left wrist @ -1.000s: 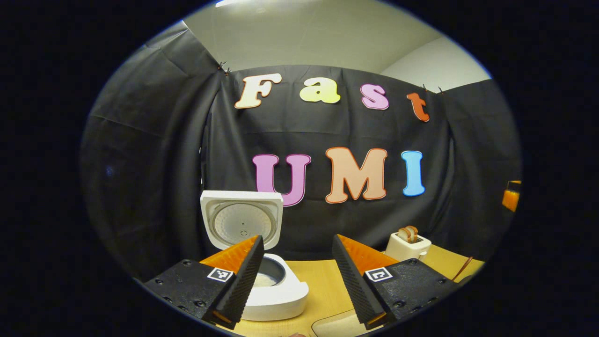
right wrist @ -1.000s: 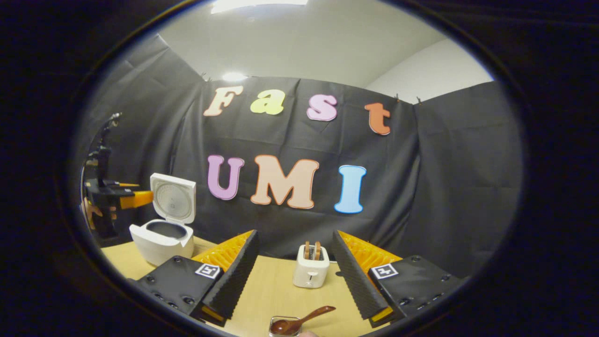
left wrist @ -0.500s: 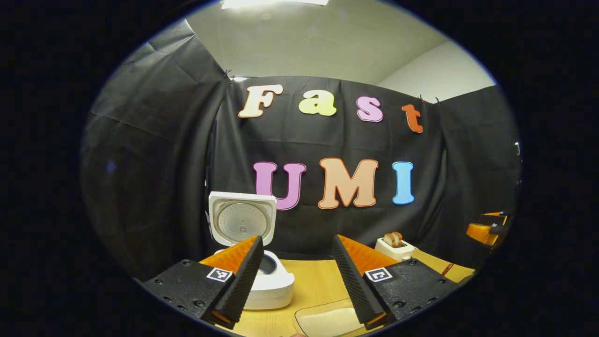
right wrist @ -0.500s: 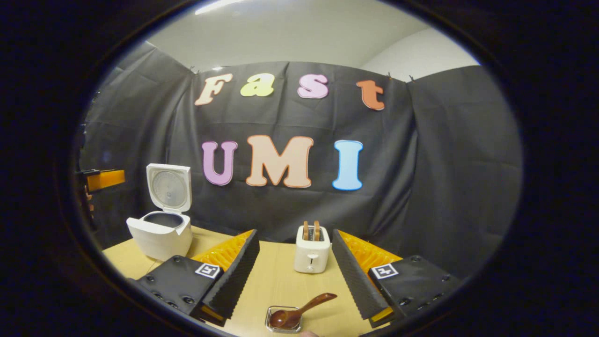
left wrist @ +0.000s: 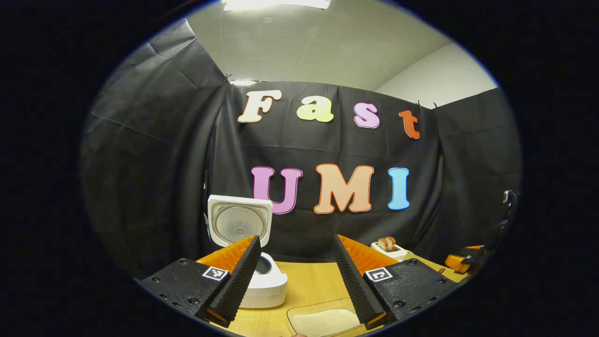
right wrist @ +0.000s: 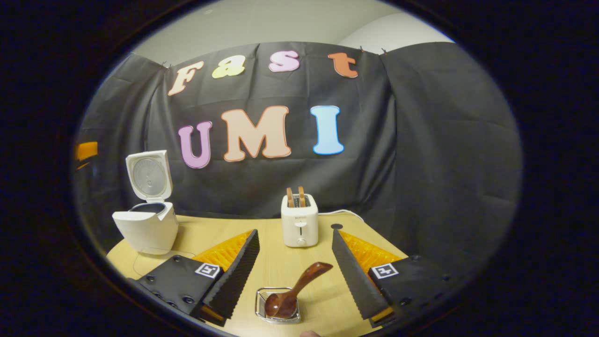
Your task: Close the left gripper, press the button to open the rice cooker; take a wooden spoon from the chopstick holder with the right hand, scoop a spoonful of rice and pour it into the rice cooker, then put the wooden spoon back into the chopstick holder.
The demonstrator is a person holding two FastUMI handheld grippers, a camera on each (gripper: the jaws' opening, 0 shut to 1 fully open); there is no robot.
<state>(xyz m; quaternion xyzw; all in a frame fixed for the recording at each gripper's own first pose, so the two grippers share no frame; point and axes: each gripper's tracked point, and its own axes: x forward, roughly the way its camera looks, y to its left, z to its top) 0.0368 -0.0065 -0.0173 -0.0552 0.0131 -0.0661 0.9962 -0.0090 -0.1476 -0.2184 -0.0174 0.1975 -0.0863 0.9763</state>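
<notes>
Gaping wide and empty, right gripper (right wrist: 295, 276) jaws frame the dark brown wooden spoon (right wrist: 294, 292), bowl-down and leaning in the small wire chopstick holder (right wrist: 278, 306) on the pale wood bench (right wrist: 224, 234). Left gripper (left wrist: 299, 278) jaws wide, empty, near the white rice cooker (left wrist: 262, 281), lid up. Clear rice tray (left wrist: 323, 320) just below. Risk: closing on the tilted handle off-centre could tip the light holder.

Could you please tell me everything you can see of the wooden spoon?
The wooden spoon is dark reddish-brown and glossy, with a rounded bowl and a handle flaring at its end. Its bowl sits in the small wire chopstick holder on the table; the handle leans up to the right. The open right gripper flanks it without touching.
</notes>
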